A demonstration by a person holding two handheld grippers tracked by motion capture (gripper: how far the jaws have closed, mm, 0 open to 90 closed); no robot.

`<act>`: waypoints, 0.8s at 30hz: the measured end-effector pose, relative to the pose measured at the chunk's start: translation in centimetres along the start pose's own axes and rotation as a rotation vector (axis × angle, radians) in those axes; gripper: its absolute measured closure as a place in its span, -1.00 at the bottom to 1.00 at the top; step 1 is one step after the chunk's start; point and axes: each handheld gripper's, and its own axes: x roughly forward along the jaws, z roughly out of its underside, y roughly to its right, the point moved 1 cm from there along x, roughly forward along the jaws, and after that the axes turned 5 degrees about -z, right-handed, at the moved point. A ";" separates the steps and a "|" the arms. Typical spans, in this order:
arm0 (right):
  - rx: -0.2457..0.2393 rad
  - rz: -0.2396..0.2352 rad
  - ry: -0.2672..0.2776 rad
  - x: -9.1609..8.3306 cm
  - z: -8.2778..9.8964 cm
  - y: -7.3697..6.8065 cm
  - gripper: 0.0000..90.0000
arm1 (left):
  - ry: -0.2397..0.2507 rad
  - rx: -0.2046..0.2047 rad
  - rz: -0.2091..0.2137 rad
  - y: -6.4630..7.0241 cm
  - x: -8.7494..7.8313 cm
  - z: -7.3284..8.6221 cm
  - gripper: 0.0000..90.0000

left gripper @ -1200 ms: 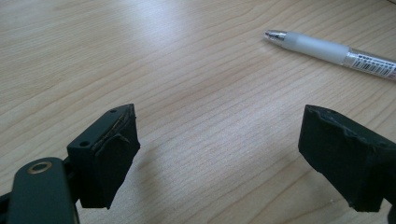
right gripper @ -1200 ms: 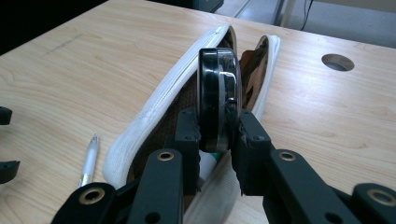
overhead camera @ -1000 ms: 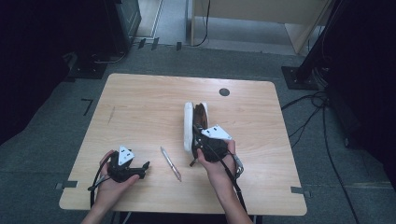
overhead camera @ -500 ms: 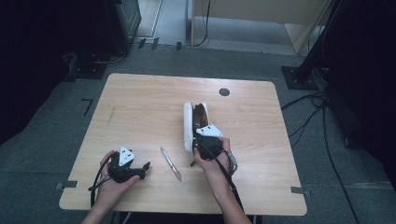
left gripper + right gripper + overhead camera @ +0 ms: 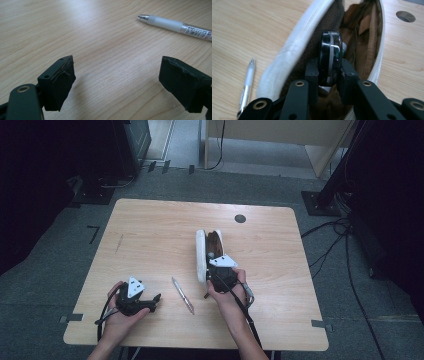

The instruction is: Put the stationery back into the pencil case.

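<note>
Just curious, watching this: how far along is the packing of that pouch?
Done: the white-zippered brown fabric pouch lies unzipped. In hand: the right gripper clamps a round black-and-silver object over its opening. Left: the clear plastic pen lies on the table beyond the open left gripper.

Pen [image 5: 175,25] rear cut off by frame edge; pouch [image 5: 362,50] depths dark, contents unclear.

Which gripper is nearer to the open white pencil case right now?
Right. The right gripper sits at the mouth of the pencil case, shut on a round black object. The left gripper rests open near the table's front edge, beyond the pen.
</note>
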 end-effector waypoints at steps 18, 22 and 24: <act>0.002 0.017 0.024 -1.4 0.3 0.2 0.62 | 0.001 0.001 -0.001 0.0 0.0 0.0 -0.69; -0.012 0.018 -0.006 -1.4 0.4 0.2 0.64 | 0.003 -0.004 -0.001 0.0 0.0 0.0 -0.69; -0.019 0.028 -0.007 -1.4 0.5 0.2 0.64 | 0.002 -0.003 -0.001 0.0 0.0 0.0 -0.69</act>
